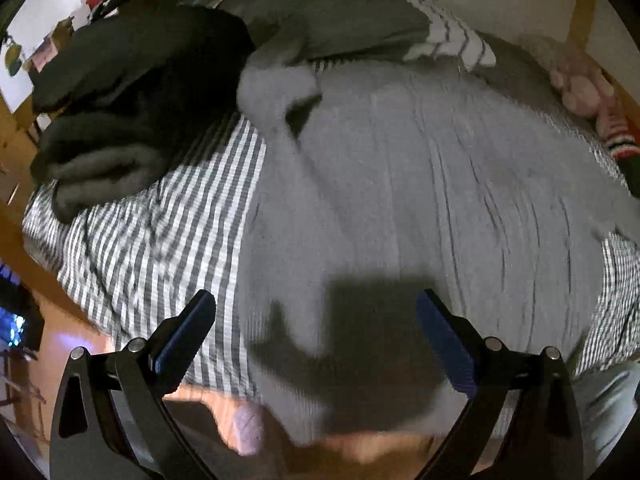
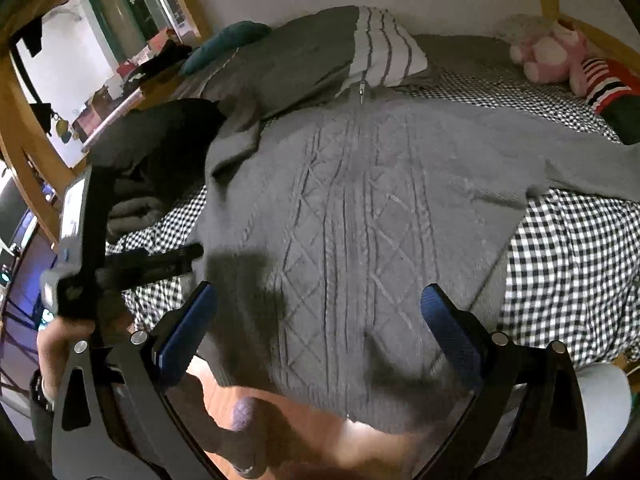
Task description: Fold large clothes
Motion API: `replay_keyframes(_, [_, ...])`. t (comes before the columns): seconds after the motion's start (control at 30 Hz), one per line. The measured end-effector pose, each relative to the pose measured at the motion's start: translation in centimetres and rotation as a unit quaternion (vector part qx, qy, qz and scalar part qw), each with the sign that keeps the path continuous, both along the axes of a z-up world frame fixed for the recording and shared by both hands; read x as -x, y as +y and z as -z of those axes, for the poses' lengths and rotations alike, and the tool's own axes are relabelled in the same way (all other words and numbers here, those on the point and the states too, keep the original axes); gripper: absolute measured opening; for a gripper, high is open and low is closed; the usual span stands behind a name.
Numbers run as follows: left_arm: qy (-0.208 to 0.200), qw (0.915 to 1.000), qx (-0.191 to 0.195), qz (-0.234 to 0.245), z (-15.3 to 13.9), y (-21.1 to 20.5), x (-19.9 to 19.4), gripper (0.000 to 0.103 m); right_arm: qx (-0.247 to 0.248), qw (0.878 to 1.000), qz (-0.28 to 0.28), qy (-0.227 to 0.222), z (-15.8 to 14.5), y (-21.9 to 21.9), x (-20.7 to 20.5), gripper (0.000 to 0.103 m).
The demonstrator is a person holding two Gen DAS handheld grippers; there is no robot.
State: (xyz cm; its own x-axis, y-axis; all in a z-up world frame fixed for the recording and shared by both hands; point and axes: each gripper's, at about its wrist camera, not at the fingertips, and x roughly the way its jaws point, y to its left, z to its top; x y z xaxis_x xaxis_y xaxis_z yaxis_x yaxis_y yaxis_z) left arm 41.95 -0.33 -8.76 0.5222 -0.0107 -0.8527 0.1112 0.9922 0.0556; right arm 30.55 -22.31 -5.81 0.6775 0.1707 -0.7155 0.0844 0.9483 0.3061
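Left claw (image 1: 316, 328) hangs spread and empty over the near hem of a grey cable-knit cardigan (image 1: 400, 184) lying flat on the striped bedsheet (image 1: 160, 232); motion blur smears the knit, and a dark folded pile (image 1: 120, 112) sits just beside its left shoulder. From the right wrist, the right claw (image 2: 320, 320) is likewise spread, holding nothing, above the hem, which droops over the bed edge. One sleeve (image 2: 580, 164) stretches right; the other is bunched and hard to read. Thick, soft and floppy, it probably handles best pinched at the hem corners or shoulders.

Sweater (image 2: 360, 220) hem hidden below bed edge (left view blurred).
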Motion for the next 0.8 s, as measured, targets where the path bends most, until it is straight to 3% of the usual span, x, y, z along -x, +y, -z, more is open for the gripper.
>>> replay_keyframes(0.1, [-0.046, 0.9987, 0.007, 0.021, -0.2, -0.3, -4.5, 0.098, 0.010, 1.000, 0.001, 0.002, -0.1, -0.1, -1.4, 0.100])
replay_keyframes(0.27, [-0.060, 0.9920, -0.111, -0.003, 1.4, -1.2, -13.1, 0.098, 0.004, 1.000, -0.001, 0.004, 0.1, -0.6, -2.7, 0.100])
replay_keyframes(0.3, [-0.060, 0.9911, -0.119, -0.006, 1.8, -1.1, -15.0, 0.098, 0.004, 1.000, -0.001, 0.005, 0.2, -0.7, -2.9, 0.100])
replay_keyframes(0.33, [-0.058, 0.9923, -0.109, -0.004, 1.9, -1.0, -16.3, 0.098, 0.005, 1.000, -0.002, 0.007, 0.4, -0.7, -3.2, 0.100])
replay_keyframes(0.4, [-0.048, 0.9984, -0.026, 0.016, 2.3, -0.1, -19.2, 0.098, 0.007, 1.000, -0.003, 0.011, 0.9, -1.0, -3.9, 0.100])
replay_keyframes(0.47, [-0.021, 0.9993, 0.021, 0.024, 3.4, 0.2, -21.9, 0.098, 0.009, 1.000, -0.005, 0.020, 1.5, -1.0, -5.1, 0.100])
replay_keyframes(0.67, [0.027, 0.9976, -0.009, 0.063, 7.9, -1.5, -25.7, 0.099, -0.004, 1.000, -0.014, 0.023, 2.1, -0.9, -9.1, 0.100])
replay_keyframes(0.8, [0.009, 0.9969, 0.015, 0.077, 8.3, -1.2, -26.0, 0.098, -0.007, 0.999, -0.032, -0.011, 0.5, -0.2, -14.1, 0.100])
